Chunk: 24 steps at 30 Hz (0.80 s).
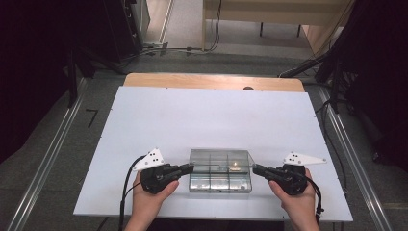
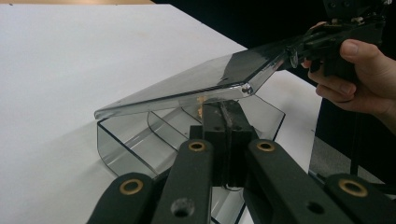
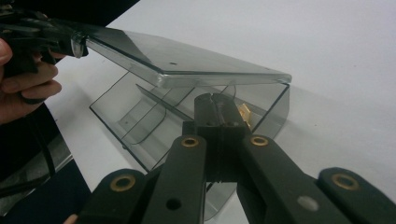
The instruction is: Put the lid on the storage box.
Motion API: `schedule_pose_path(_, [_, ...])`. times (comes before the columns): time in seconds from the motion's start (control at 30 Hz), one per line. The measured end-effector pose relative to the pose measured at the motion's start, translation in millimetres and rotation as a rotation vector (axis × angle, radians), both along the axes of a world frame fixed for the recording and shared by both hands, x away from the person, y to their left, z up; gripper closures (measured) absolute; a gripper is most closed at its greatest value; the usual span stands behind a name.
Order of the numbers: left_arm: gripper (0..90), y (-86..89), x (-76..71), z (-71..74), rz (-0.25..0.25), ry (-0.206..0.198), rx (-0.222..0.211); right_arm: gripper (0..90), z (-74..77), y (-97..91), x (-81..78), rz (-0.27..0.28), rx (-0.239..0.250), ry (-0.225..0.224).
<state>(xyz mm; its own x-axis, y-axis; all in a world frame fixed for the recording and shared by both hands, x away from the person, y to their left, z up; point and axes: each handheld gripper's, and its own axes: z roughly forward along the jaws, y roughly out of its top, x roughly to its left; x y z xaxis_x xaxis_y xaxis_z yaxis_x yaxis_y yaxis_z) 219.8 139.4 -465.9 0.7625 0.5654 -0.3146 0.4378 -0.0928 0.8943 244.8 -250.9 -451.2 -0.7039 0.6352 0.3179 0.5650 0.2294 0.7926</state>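
Sitting near the front edge of the white table top, a clear plastic box has a gripper at each short end. Wide bare board lies behind it and to either side, while only a narrow strip separates it from the near edge where the hands come in.

Its clear lid is raised, hinged along one long side and tilted up over the compartments. The left gripper has its jaws clenched together at the lid's left end; in the left gripper view the closed tips sit right at the lid's corner. The right gripper is likewise clenched at the lid's right end, its tips meeting the lid edge in its own view.

Thin dividers split the box into several compartments. One small tan piece lies in a rear compartment toward the right end; the other compartments look bare.
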Motion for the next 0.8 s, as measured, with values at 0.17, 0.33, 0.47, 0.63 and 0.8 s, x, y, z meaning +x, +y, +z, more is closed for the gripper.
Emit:
schedule_pose_path(0.17, [89.1,2.9,-2.0,-1.9,0.004,0.003,0.001,88.0,2.7,2.7,-2.6,0.011,-0.001,-0.020])
schedule_pose_path(0.33, [89.0,4.8,-3.9,-4.5,0.002,0.011,0.006,88.0,0.9,1.9,-3.4,0.012,-0.002,-0.015])
schedule_pose_path(0.47, [89.0,5.6,-6.0,-7.1,-0.002,0.015,0.014,88.0,-0.9,2.8,-5.1,0.016,-0.020,-0.022])
schedule_pose_path(0.63, [89.0,7.7,-8.9,-8.8,-0.005,0.019,0.024,88.0,-2.6,3.5,-7.2,0.023,-0.039,-0.029])
schedule_pose_path(0.8, [89.1,9.6,-10.9,-11.3,-0.005,0.025,0.033,88.0,-5.5,2.5,-8.0,0.032,-0.041,-0.025])
